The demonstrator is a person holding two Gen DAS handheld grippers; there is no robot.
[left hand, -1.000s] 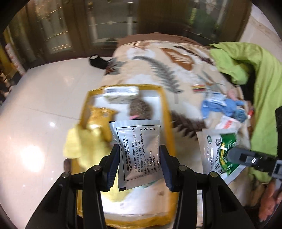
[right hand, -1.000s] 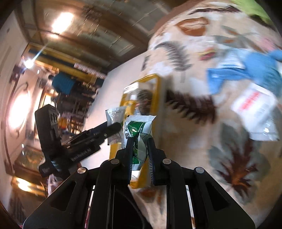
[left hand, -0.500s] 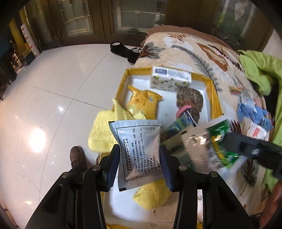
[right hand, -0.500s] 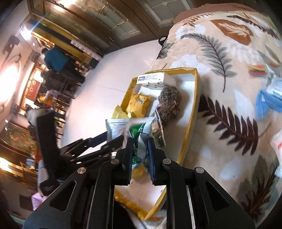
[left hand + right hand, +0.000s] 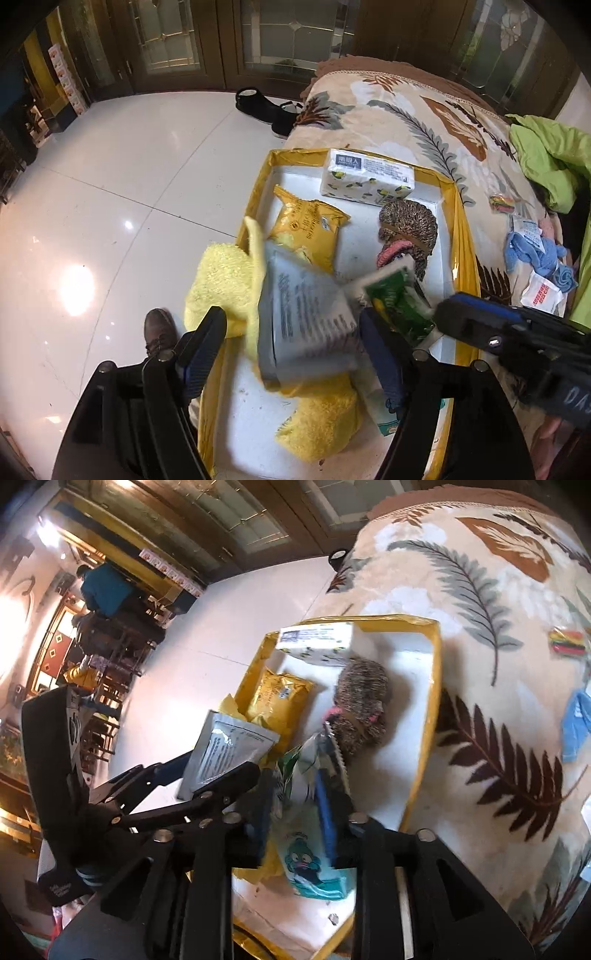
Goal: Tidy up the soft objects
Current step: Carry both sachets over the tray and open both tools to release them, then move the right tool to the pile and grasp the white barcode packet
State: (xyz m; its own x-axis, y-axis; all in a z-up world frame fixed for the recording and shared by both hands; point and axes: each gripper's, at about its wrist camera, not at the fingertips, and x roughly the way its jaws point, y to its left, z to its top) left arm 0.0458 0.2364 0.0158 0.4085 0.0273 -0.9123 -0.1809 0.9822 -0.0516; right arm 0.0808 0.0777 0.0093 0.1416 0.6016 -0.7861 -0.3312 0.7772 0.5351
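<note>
My left gripper [image 5: 291, 350] hangs over the yellow-rimmed box [image 5: 458, 229] with its jaws opening. A silver printed packet [image 5: 303, 317] is blurred and tilted between them, and no pad presses on it. My right gripper [image 5: 295, 808] is just to the right, also opening. A green-and-white packet [image 5: 299, 764] sits loose between its fingers above the box floor. In the box lie a tissue pack [image 5: 365, 177], a yellow snack bag [image 5: 306, 229], a hedgehog plush [image 5: 406, 229], a yellow towel [image 5: 221, 280] draped over the left rim, and a cartoon-printed pack [image 5: 314, 864].
The box rests at the edge of a leaf-patterned blanket [image 5: 406, 110]. On the blanket to the right lie a blue cloth [image 5: 532, 254], a white-and-red packet [image 5: 543, 291], a small striped item [image 5: 500, 203] and a green jacket [image 5: 554, 162]. Black shoes [image 5: 266, 107] sit on the glossy floor, and a person's shoe [image 5: 159, 328] is below left.
Both grippers came in over the box and their jaws widened. The silver packet, held upright before, now tips loose. The green packet is no longer pinched.
</note>
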